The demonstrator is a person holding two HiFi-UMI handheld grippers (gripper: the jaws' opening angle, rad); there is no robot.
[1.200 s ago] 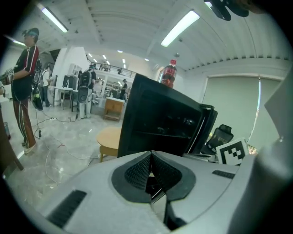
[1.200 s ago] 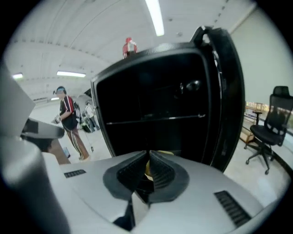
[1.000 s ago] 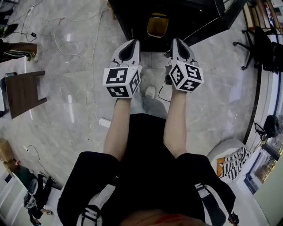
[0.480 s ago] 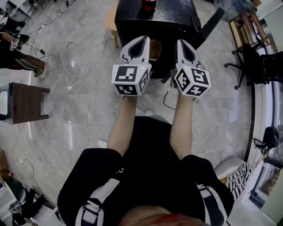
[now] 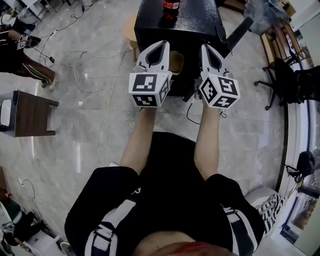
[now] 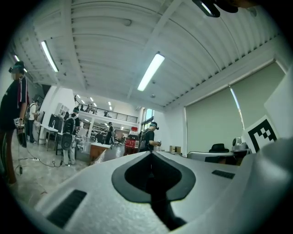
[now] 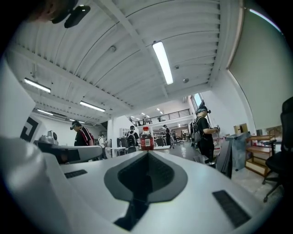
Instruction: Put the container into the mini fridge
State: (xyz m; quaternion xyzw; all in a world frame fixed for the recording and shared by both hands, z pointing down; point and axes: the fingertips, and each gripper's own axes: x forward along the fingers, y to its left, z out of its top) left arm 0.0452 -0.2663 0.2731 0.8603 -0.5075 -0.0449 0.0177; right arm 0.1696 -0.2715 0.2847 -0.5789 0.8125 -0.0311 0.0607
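Mini fridge [image 5: 192,22]: black, on the floor just ahead, seen from above.
Door [image 5: 237,31]: open, sticking out on the right.
Left gripper [image 5: 160,46]: jaws pressed together, nothing between them.
Right gripper [image 5: 206,49]: jaws also closed on nothing.
Container [image 5: 176,61]: yellowish, at the fridge's open front, showing between the two grippers; looks to be inside.
Bottle [image 5: 170,9]: red cap, standing on top of the fridge.
Done: container likely in already, both grippers free.
Left: maybe shutting the door.
Hard to see: inside of the fridge dark; container partly hidden by the grippers, so exact spot not sure.
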